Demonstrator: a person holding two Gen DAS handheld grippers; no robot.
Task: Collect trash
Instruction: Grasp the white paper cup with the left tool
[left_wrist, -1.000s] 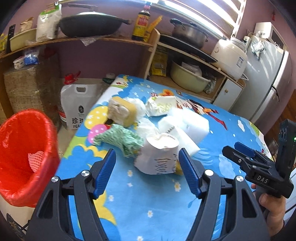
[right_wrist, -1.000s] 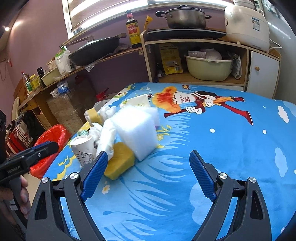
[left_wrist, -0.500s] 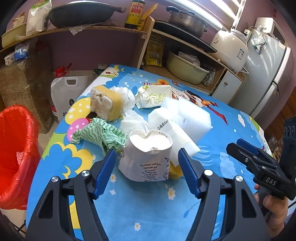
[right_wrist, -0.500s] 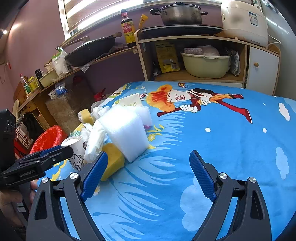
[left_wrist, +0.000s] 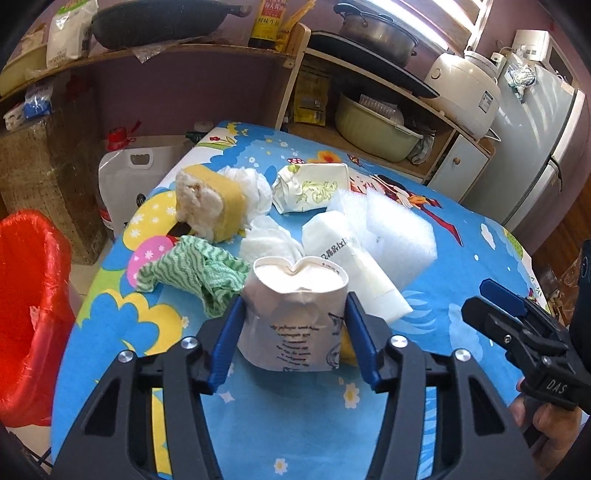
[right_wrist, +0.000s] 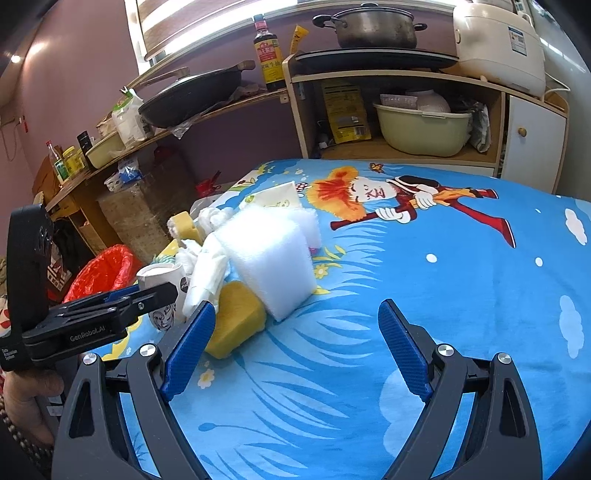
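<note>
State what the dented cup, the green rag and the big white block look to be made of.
Cup: thin matte paper, printed; rim creased, wall buckled.
Green rag: soft nonwoven or woven cloth, wavy stripes, limp folds.
White block: probably open-cell foam or fibre padding, fuzzy, translucent edges.

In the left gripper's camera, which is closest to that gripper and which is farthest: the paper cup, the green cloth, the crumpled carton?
1. Paper cup: between the left gripper's fingers.
2. Green cloth: just behind the cup, to its left.
3. Crumpled carton: far side of the pile, toward the shelves.
</note>
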